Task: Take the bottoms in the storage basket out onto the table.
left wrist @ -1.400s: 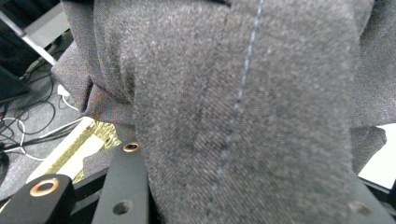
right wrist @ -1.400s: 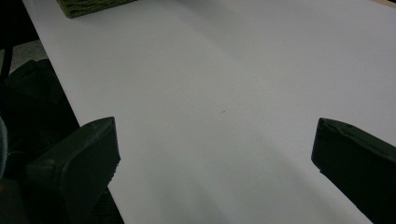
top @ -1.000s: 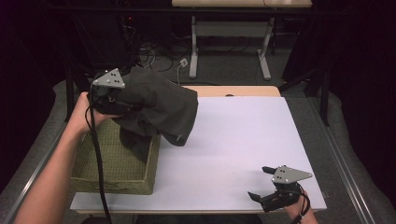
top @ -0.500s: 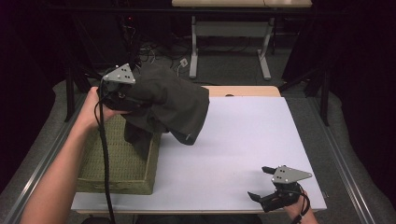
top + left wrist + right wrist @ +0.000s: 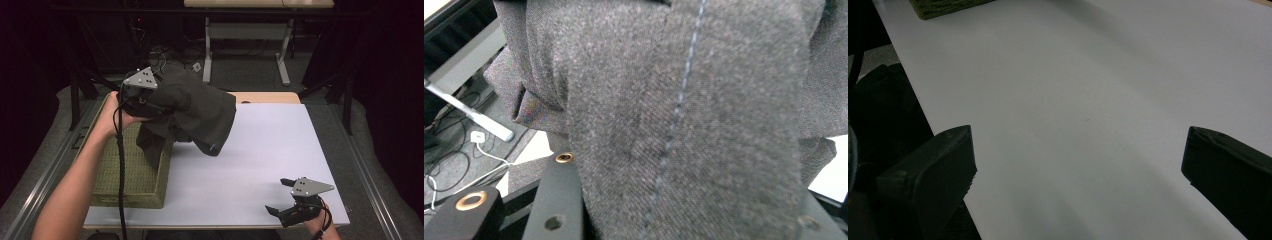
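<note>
Dark grey twill, a heavy garment, now hangs higher and further toward the far side of the bench than it did 1 second ago: the left tool has risen and drifted away from the person, carrying the cloth up out of the green basket. Most of the garment is clear of the basket and bulges out over the white bench top, while 1 trailing fold still dips behind the basket's right wall, so it is not yet fully free. I judge the work in hand to be lifting the garment out to lay it on the bench, and that lift looks well along; a little more height or a sideways carry should clear the last fold. In the left gripper view the cloth runs down between the black jaws, so that tool is pinching the garment, with a line of pale stitching down a seam. The right tool has not moved in that second; it rests at the near right corner of the bench, jaws spread wide with bare white surface between them, holding nothing. No brand, label or legible writing appears on the garment, the basket or either tool.
</note>
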Demonstrator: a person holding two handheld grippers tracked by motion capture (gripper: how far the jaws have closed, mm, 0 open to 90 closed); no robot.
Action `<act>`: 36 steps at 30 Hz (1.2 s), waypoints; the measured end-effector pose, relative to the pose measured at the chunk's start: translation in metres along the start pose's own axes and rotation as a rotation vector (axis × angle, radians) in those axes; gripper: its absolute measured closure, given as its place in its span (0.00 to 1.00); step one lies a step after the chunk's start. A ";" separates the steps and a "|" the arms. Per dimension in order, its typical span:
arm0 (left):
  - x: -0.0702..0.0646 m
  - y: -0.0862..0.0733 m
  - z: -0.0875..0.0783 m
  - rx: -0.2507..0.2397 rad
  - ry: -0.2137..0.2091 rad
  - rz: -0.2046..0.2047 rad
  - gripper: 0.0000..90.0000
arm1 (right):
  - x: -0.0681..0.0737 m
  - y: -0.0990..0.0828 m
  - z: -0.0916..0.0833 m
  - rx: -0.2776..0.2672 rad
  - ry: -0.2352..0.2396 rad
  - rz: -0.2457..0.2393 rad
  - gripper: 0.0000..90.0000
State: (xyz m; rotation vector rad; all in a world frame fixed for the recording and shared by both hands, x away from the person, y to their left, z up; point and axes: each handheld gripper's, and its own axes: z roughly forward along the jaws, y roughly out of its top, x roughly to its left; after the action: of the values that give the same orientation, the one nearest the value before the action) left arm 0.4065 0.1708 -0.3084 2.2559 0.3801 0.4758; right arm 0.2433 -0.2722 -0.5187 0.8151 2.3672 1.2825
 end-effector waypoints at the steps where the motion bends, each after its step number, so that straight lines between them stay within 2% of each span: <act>1: 0.000 0.001 0.001 -0.001 -0.002 0.005 0.63 | 0.000 0.000 0.000 0.000 0.000 0.001 0.01; 8: -0.004 0.006 0.008 -0.010 -0.011 0.012 0.62 | 0.000 0.000 -0.001 0.016 -0.006 -0.002 0.01; 10: -0.005 0.008 0.010 -0.011 -0.011 0.017 0.62 | 0.001 0.000 0.001 -0.013 -0.007 0.004 0.01; 15: -0.008 0.009 0.020 -0.020 -0.023 -0.008 0.62 | 0.000 0.000 0.000 0.007 0.001 -0.002 0.01; 18: -0.009 0.011 0.026 -0.017 -0.028 -0.006 0.62 | 0.000 -0.001 0.001 -0.012 -0.006 0.002 0.01; 21: -0.011 0.014 0.031 -0.025 -0.026 -0.002 0.62 | 0.000 0.000 0.000 0.000 0.001 -0.003 0.01; 26: -0.013 0.020 0.031 -0.034 -0.030 0.005 0.62 | 0.000 0.000 -0.001 0.015 -0.004 -0.003 0.01; 30: -0.014 0.024 0.031 -0.047 -0.026 0.007 0.62 | 0.001 -0.001 0.001 -0.014 -0.005 0.005 0.01; 32: -0.014 0.027 0.031 -0.051 -0.025 0.009 0.62 | 0.000 0.000 0.000 0.004 -0.017 -0.003 0.01; 36: -0.016 0.033 0.032 -0.069 -0.033 0.007 0.62 | 0.000 -0.001 0.001 -0.010 -0.005 0.001 0.01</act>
State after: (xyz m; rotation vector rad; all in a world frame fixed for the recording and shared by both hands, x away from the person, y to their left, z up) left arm 0.4108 0.1227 -0.3072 2.1963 0.3346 0.4486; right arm 0.2435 -0.2714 -0.5198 0.8158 2.3546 1.2906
